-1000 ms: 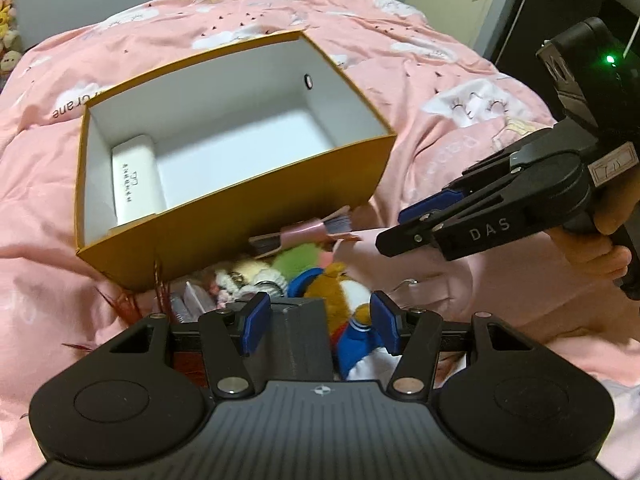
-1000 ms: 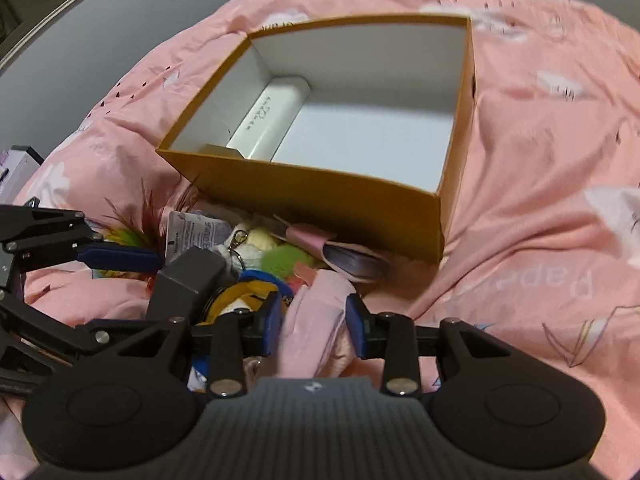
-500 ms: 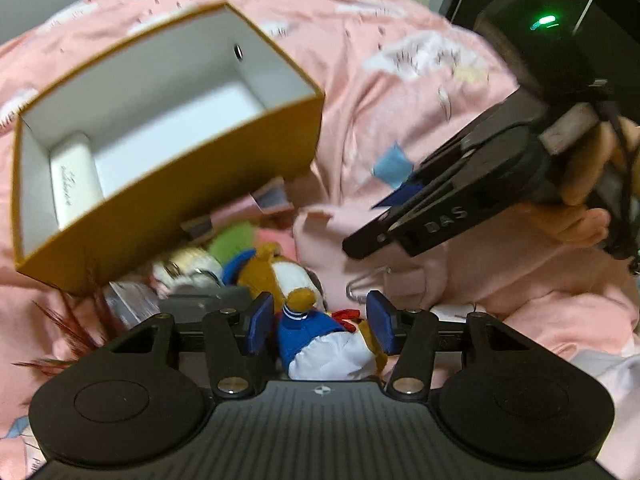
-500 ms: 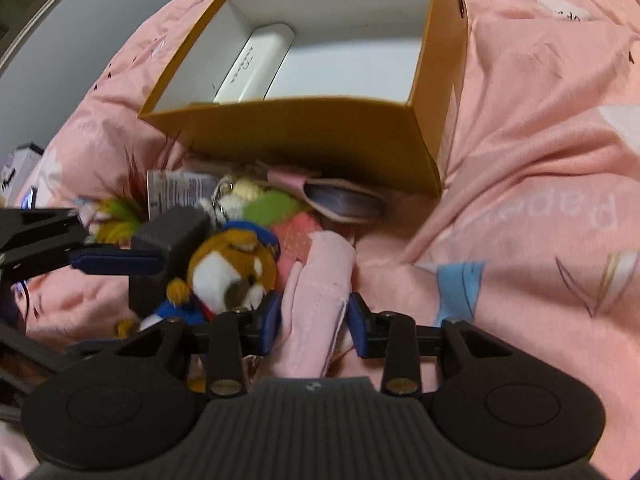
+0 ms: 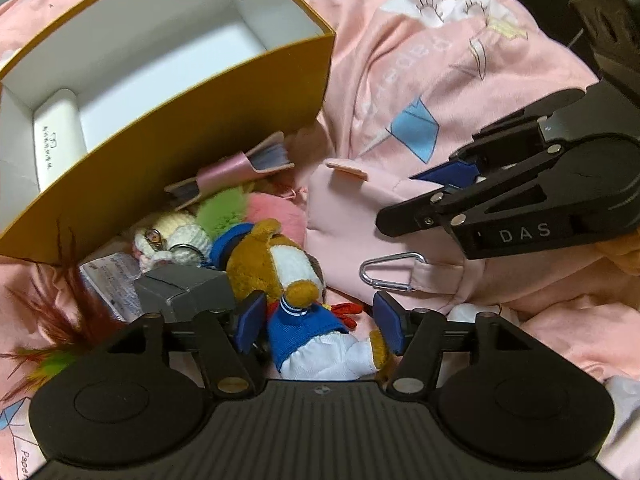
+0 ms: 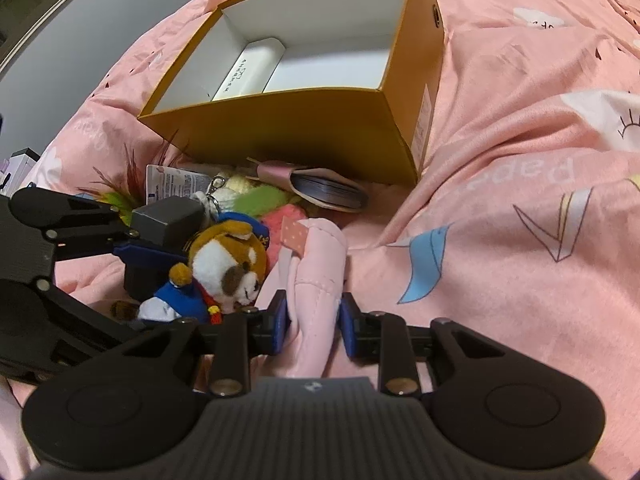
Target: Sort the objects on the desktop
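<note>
**Two grippers over a heap of small things beside a box**

The left gripper [image 5: 320, 316] was spreading its blue pads, which stood on either side of a brown-and-white plush dog in a blue jacket [image 5: 296, 280] without pressing on it. The right gripper [image 6: 312, 320] was closing on a soft pink padded pouch [image 6: 320, 276], the pads at its folded fabric. Both toys lay on a pink printed bedsheet [image 6: 520, 160], just beside an open mustard-yellow cardboard box [image 6: 320, 128] holding a white oblong case [image 6: 248, 70].
</note>
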The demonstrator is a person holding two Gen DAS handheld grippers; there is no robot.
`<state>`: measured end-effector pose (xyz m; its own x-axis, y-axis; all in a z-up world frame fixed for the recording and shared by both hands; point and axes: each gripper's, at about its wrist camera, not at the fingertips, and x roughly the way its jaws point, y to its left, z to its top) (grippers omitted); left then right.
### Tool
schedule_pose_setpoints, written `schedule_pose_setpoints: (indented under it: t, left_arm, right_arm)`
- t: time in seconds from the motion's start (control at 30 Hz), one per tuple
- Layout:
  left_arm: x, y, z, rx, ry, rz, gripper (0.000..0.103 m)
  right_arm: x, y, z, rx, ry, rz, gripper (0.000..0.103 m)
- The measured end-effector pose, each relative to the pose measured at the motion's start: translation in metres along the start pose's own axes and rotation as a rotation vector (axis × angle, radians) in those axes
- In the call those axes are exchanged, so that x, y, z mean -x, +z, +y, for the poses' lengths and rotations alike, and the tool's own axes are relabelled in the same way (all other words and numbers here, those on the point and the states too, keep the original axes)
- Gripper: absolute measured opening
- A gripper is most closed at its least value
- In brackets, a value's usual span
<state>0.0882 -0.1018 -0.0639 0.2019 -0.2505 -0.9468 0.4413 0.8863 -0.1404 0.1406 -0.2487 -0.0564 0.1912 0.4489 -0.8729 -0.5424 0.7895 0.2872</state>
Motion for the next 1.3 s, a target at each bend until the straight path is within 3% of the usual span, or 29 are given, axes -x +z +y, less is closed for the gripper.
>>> schedule_pose_setpoints:
  t: [0.2,0.3,0.33,0.37,0.63,0.93,1.3]
  left_arm:
    - [-0.006,0.003,-0.013,-0.076,0.051,0.046,0.072]
    - [-0.002,-0.002,-0.011,-0.07,0.068,0.021,0.06]
    - [-0.001,-0.004,-0.009,-0.061,0.074,0.011,0.046]
    - [0.001,-0.006,-0.007,-0.058,0.094,-0.002,0.04]
    - [0.009,-0.018,0.006,0.002,0.08,-0.073,0.031]
    - [0.019,-0.018,0.009,0.049,0.051,-0.132,0.024]
    - [0.049,-0.018,0.029,0.132,-0.026,-0.222,0.022]
  right_arm:
    - [-0.002,-0.001,0.007,0.033,-0.015,-0.016,0.03]
    - [0.0,-0.003,0.007,0.035,-0.017,-0.031,0.03]
    - [0.002,-0.004,0.006,0.031,-0.016,-0.036,0.029]
    - [0.003,-0.005,0.006,0.025,-0.015,-0.041,0.029]
    - [0.011,-0.005,0.01,0.033,-0.03,-0.084,0.027]
    - [0.042,0.004,0.01,0.047,-0.07,-0.19,0.026]
    - [0.037,0.005,0.012,0.051,-0.08,-0.193,0.026]
